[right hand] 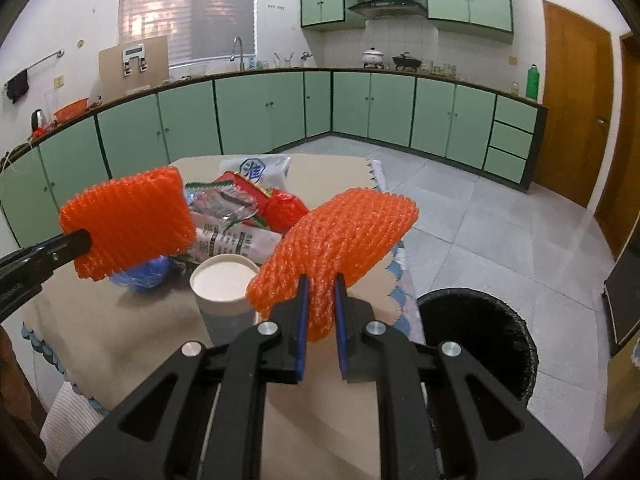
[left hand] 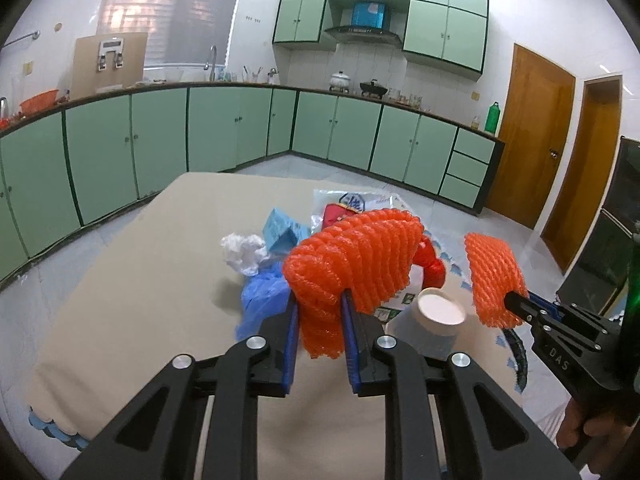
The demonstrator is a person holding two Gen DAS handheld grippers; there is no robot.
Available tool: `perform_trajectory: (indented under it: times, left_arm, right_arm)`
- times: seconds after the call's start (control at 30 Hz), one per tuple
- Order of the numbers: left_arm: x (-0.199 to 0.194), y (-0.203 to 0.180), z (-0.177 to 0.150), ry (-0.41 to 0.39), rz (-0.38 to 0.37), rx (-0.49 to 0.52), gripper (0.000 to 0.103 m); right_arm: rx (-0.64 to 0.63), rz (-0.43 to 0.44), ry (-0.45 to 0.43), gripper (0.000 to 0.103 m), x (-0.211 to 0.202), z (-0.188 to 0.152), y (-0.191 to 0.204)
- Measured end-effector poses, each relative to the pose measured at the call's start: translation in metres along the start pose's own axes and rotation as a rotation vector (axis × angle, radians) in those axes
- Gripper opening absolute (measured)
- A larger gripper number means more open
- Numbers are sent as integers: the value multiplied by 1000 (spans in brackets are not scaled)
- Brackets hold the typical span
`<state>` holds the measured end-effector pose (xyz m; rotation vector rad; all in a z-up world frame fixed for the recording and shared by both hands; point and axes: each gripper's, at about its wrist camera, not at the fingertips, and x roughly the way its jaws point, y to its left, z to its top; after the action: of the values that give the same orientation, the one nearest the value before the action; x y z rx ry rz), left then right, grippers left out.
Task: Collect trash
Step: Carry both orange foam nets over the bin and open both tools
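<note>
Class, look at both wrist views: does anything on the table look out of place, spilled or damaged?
Nothing is spilled. The white paper cup stands upright on the beige table beside heaped wrappers. Each tool, left and right, grips an orange foam net, buckled at the pinch.

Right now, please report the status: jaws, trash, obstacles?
Left gripper shut on foam net. Right gripper shut on second net. Bin open, right of table. Cup under the nets.

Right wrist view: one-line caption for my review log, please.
Right gripper clamps an orange foam fruit net above the beige-clothed table, black bin alongside.
</note>
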<state>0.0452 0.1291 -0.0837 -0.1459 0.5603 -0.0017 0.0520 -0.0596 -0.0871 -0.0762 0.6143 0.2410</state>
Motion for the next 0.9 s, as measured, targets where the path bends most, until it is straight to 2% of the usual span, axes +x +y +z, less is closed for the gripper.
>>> perform_trajectory:
  times: [0.17, 0.43, 0.67, 0.9]
  left_arm:
    - [-4, -13, 4, -11, -27, 23, 20]
    - [2, -56, 17, -28, -128, 81, 20]
    - [22, -120, 25, -17, -244, 124, 20]
    - [58, -185, 19, 5, -304, 171, 20]
  right_arm:
    - [27, -20, -35, 11, -17, 5, -15]
    - [68, -78, -80, 11, -39, 8, -48]
    - [125, -166, -100, 11, -53, 7, -93]
    - [184, -261, -84, 11, -52, -6, -149]
